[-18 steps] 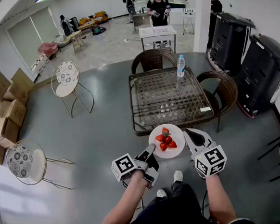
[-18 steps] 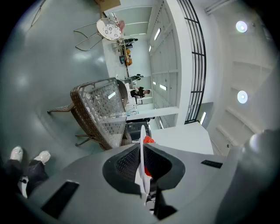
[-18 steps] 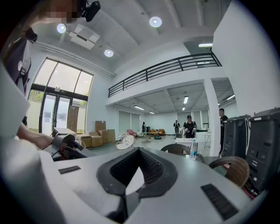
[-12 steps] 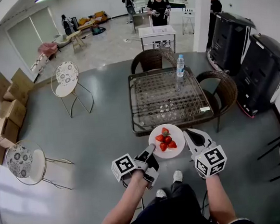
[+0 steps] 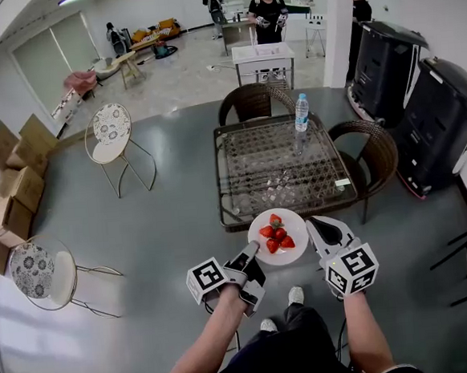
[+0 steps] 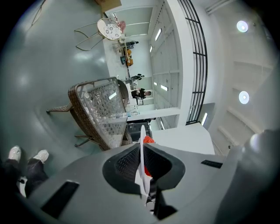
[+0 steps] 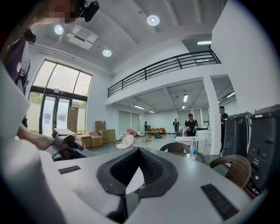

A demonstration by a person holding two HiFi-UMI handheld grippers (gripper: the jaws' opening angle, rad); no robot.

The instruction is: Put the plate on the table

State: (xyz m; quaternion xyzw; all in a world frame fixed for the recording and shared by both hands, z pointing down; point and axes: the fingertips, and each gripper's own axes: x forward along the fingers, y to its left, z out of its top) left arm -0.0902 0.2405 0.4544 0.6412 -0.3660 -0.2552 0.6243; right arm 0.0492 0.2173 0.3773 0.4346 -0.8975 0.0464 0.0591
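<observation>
Between the left fingers (image 6: 124, 162) the white round plate (image 6: 141, 153) shows only edge-on. They cover its face, and just a tip of the red strawberries (image 6: 148, 140) clears them. Between the right fingers (image 7: 154, 168) only a white sliver of the plate (image 7: 132, 181) shows, and the fruit is hidden. Beyond the fingertips, small pale things at the glass-topped wicker counter (image 5: 251, 152) are too small to name, and whether they lie on or under the glass cannot be told.

Plate (image 5: 298, 226) of strawberries (image 5: 277, 233), left gripper (image 5: 250, 259) and right gripper (image 5: 321, 229) at its rim — table (image 5: 272, 170) just beyond
</observation>
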